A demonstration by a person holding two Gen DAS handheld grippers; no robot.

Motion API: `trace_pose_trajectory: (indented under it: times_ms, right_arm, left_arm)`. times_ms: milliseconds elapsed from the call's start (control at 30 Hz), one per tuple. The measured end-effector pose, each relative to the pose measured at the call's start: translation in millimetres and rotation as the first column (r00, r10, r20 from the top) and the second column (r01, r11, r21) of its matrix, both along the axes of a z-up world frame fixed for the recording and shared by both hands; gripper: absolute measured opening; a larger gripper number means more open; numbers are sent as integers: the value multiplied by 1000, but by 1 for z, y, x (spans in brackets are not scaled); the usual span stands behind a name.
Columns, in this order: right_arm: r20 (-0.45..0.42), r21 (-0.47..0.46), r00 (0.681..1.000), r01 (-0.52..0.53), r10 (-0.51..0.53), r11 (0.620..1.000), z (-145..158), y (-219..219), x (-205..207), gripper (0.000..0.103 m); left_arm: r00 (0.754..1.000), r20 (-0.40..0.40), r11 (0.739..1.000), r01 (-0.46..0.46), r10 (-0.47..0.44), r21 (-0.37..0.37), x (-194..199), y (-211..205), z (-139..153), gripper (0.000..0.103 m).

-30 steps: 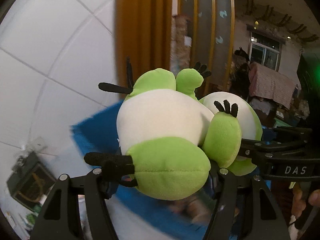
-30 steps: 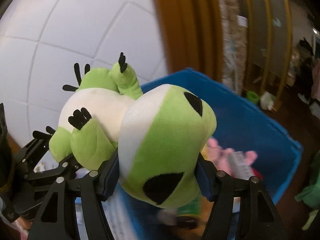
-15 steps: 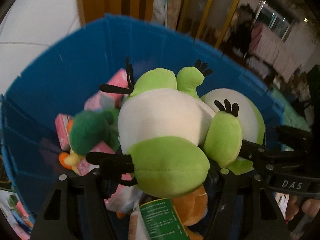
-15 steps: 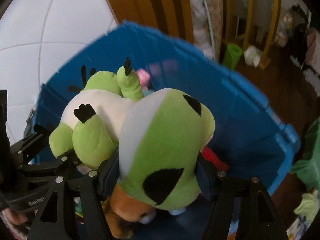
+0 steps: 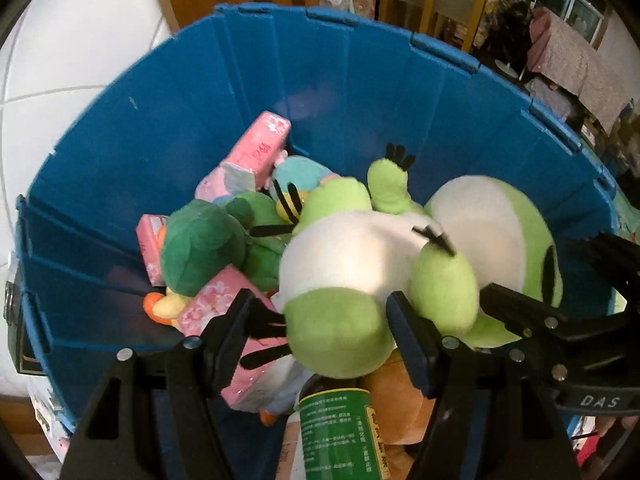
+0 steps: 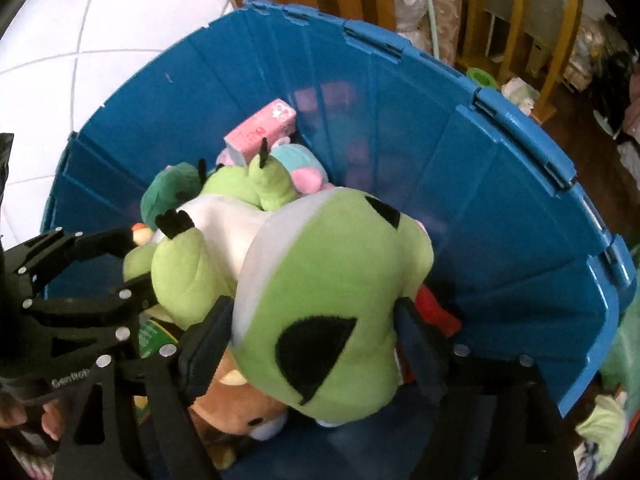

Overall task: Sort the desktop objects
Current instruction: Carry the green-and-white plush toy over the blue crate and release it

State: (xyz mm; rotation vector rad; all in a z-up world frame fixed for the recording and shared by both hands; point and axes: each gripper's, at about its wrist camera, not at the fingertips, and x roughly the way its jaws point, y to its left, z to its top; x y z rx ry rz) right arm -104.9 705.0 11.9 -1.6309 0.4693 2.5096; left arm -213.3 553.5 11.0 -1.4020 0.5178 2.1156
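A: Entry, both wrist views. Green plush frog sits over the open blue bin, low inside its walls.

B: Left gripper?

A: Clamped on the frog's lower body; a green foot bulges between the two pads.

B: Right gripper?

A: Around the frog's head. Jaws are opening. The head fills the gap between them; the right pad looks just clear of the plush, though motion blur makes that uncertain.

B: Bin contents under the frog?

A: Dark green plush, pink tissue packs, a pale blue plush, a brown bear plush, a green-labelled can, something red by the right wall.

B: Surroundings?

A: White tiled floor beyond the rim.
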Motion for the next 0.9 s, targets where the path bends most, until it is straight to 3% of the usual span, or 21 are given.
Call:
trace_pose_trajectory:
  times_ms: [133, 300, 467, 900]
  right_arm:
    - [-46, 44, 999, -24, 26, 999, 12, -2, 5, 84]
    - [-81, 84, 994, -61, 68, 995, 26, -11, 22, 92]
    - [-110, 106, 989, -83, 95, 991, 34, -20, 39, 102]
    - [-192, 135, 966, -146, 170, 980, 48, -48, 69, 103]
  left_arm:
    - [1000, -30, 1000, -9, 9, 17, 8, -7, 14, 67]
    - [999, -50, 999, 21, -19, 35, 37, -11, 28, 67]
    - [991, -122, 997, 59, -52, 47, 74, -20, 45, 67]
    - [982, -185, 994, -12, 32, 107, 115, -66, 58, 67]
